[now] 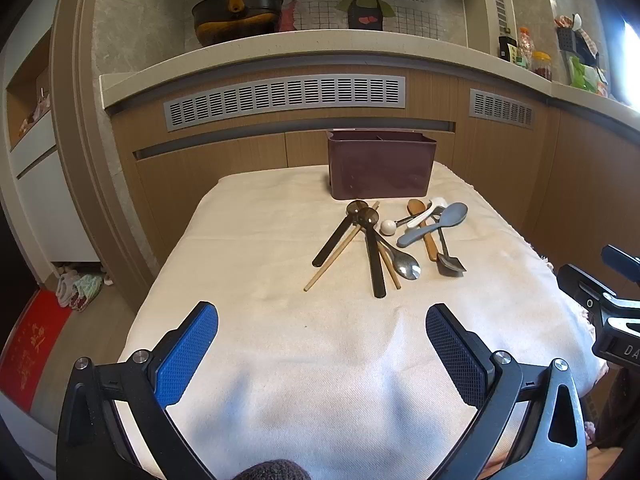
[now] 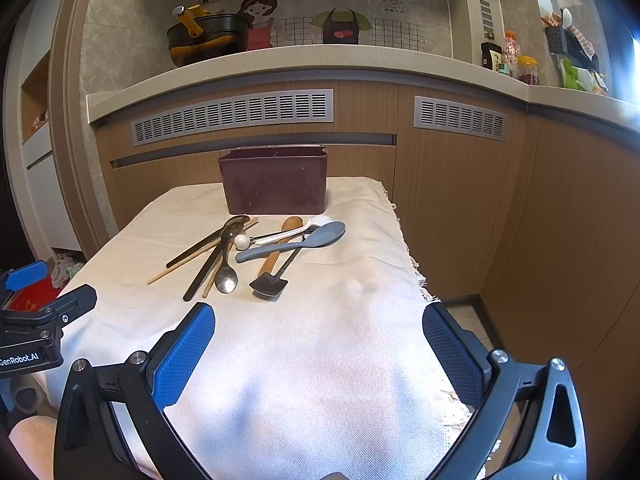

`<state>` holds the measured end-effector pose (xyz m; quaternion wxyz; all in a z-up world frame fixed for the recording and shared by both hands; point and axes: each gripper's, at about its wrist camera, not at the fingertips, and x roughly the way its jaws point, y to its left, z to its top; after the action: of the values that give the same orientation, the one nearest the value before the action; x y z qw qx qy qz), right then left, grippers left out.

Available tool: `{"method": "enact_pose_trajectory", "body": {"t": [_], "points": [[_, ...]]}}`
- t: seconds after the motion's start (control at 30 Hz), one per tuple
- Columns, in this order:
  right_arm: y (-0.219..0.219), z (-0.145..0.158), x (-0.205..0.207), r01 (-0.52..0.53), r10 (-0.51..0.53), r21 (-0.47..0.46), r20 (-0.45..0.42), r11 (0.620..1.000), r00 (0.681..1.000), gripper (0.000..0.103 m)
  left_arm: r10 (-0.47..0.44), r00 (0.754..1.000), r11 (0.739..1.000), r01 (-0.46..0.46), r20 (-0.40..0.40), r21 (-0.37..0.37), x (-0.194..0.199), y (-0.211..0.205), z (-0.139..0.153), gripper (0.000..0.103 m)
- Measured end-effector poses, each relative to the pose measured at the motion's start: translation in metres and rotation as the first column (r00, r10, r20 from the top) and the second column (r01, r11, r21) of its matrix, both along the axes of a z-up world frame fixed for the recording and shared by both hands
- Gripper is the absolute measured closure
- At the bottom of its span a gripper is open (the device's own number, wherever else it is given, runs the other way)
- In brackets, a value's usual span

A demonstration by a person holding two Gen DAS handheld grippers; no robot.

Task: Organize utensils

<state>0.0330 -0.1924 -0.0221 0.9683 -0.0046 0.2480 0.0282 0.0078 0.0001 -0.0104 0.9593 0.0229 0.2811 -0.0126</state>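
A dark maroon utensil box [image 1: 380, 166] [image 2: 276, 186] stands at the far end of the cloth-covered table [image 1: 280, 340]. In front of it lies a loose heap of utensils: two dark brown spoons [image 1: 370, 248], wooden chopsticks [image 1: 340, 246], a metal spoon [image 1: 406, 266] [image 2: 227, 276], a grey-blue rice paddle [image 1: 436, 226] [image 2: 296, 245], a wooden spoon [image 2: 280, 246], a white spoon [image 2: 296, 232] and a small black spatula [image 1: 450, 266] [image 2: 269, 286]. My left gripper [image 1: 322, 344] and right gripper [image 2: 318, 344] both stand open over the near cloth, holding nothing.
Wooden cabinets with grey vents [image 1: 286, 98] stand behind the table under a counter that carries a black pot [image 1: 236, 16] and jars [image 2: 528, 68]. The other gripper's body shows at the right edge [image 1: 608, 312] and at the left edge [image 2: 36, 332]. Floor drops off to the table's left.
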Motion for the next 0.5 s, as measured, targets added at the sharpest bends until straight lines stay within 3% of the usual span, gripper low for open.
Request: {"method": "enact_pose_trajectory", "body": {"t": [0.27,0.5], "points": [[0.006,0.009,0.016,-0.013,0.013,-0.05,0.007,0.999,1.0,0.0,0.002,0.998,1.0,-0.002,-0.057,-0.006,0.027,0.008,0.0,0.0],[0.018,0.013,0.071,-0.011,0.007,-0.088,-0.053,0.996,0.999,0.0,0.009,0.999,1.0,-0.009,-0.04,0.006,0.067,0.014,0.011,0.0]]}}
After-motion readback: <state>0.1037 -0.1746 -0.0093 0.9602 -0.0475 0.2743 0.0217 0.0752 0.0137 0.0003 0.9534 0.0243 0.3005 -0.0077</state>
